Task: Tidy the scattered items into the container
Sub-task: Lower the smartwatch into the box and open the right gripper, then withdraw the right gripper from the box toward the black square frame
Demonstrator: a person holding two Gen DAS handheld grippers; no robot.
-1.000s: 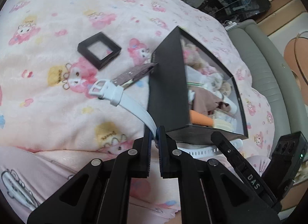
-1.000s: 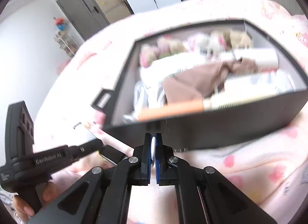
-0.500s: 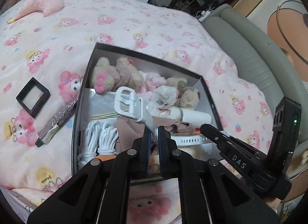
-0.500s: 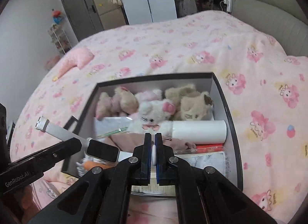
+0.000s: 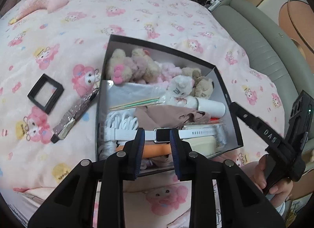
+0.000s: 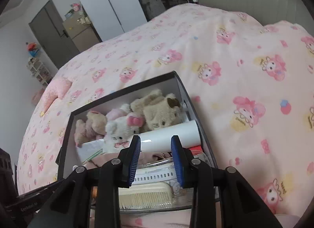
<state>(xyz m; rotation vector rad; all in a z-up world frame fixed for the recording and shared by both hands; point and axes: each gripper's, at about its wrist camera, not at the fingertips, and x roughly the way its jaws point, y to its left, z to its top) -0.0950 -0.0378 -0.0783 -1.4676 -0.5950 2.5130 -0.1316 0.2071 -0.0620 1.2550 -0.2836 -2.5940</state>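
Note:
A black box (image 5: 225, 94) sits on the pink bedspread, full of plush toys, a white cable, a brown cloth and a white tube. A white-strapped smartwatch (image 5: 162, 134) lies flat across the box's near end; its perforated strap also shows in the right wrist view (image 6: 155, 176). My left gripper (image 5: 157, 139) is open and empty just above the watch. My right gripper (image 6: 156, 149) is open and empty over the box's near right part; its body shows in the left wrist view (image 5: 274, 139). A black square frame (image 5: 45, 93) and a foil-wrapped bar (image 5: 73, 114) lie on the bed left of the box.
A cream comb (image 6: 145, 195) lies at the box's near edge. A pink moon-shaped cushion (image 5: 49, 2) lies far back on the bed. A grey padded headboard (image 5: 265, 55) runs along the right. The black box (image 6: 184, 94) takes up the lower left of the right wrist view.
Both grippers opened and let go of the smartwatch, which now lies in the box. Before, they carried it by its straps from beside the box to above it.

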